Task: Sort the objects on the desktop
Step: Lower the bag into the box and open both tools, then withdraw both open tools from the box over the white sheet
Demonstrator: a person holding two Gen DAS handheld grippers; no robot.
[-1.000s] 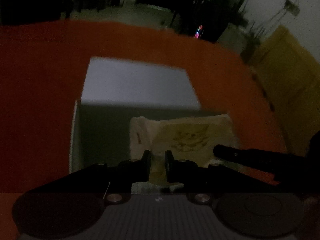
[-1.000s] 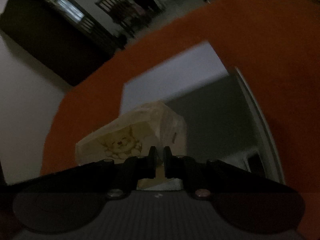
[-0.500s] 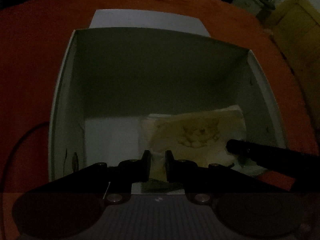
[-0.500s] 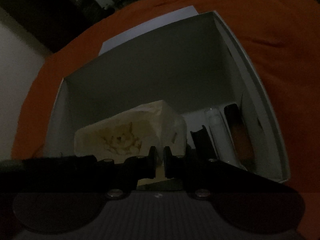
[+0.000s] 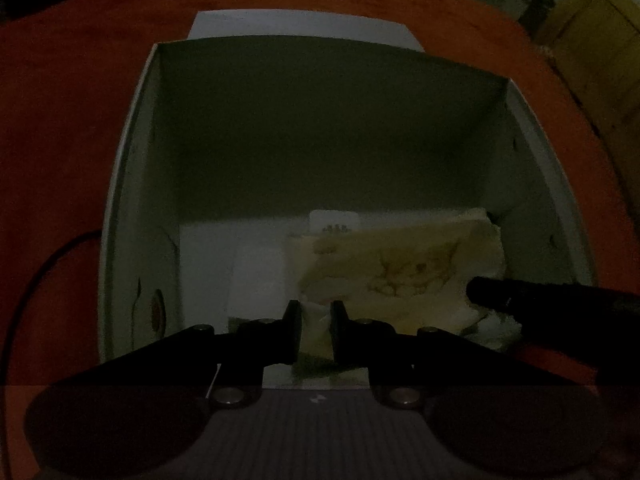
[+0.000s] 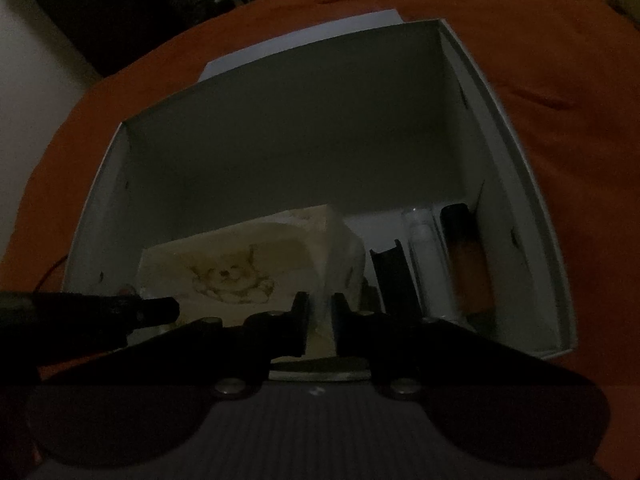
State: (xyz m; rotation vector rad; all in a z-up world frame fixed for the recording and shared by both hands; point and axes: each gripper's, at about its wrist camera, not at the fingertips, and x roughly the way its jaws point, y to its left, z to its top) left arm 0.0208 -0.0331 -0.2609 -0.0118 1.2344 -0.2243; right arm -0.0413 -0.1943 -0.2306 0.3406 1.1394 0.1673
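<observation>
Both grippers reach into the white box (image 5: 132, 184) on the orange worktop (image 5: 60, 120). The left gripper (image 5: 315, 320) pinches the tissue pack (image 5: 400, 268); the right gripper (image 6: 320, 312), just opening, seemingly grips its other end.

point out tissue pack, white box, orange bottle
tissue pack (image 6: 224, 256), right wrist view, printed front face
white box (image 5: 132, 184), left wrist view, left wall
orange bottle (image 6: 470, 264), right wrist view, its orange body

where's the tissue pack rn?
Tissue pack sits low inside the white box, left of the dark clip in the right wrist view, one end in each tool.
</observation>
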